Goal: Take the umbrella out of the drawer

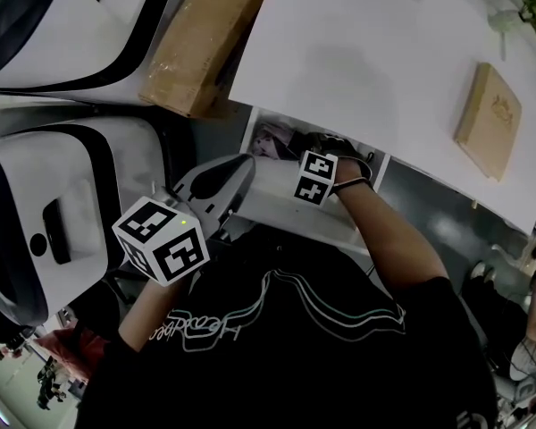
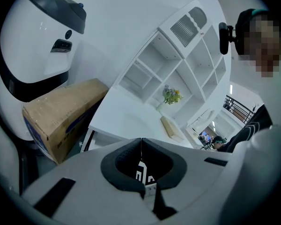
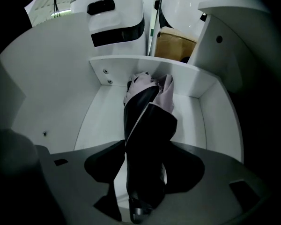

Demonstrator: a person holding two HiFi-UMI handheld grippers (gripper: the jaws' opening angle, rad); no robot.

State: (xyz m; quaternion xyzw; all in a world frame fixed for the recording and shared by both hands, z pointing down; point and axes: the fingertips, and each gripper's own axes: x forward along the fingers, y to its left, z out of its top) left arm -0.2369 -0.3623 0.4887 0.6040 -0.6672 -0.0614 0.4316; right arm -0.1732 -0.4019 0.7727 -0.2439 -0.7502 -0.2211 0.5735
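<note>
Right gripper (image 3: 145, 172): fingers (image 3: 100, 165) are seen closed narrowly onto the near end of a folded umbrella (image 3: 147, 121), which is pinched between the dark pads. The umbrella is black with pale lilac panels. It is still inside the open white drawer (image 3: 210, 121), with its far end close to the back wall. Whether it rests on the drawer floor cannot be told.

Left gripper (image 2: 141, 148): jaws are seen pressed together, tips touching, with nothing held. The gripper is tilted upward, away from the drawer.

In the head view, the right gripper (image 1: 314, 155) is reached down into the drawer (image 1: 281, 199), which is pulled out from under a white table (image 1: 357, 61). Bunched umbrella fabric (image 1: 275, 141) is visible at the drawer's left end. The left gripper (image 1: 216, 181) is held just left of the drawer front, apart from it.

A tan book (image 1: 489, 119) is laid flat on the table, well apart from the drawer. A cardboard box (image 1: 201, 43) is set against the table's left edge. White and black machines (image 1: 62, 204) are stood further left.
</note>
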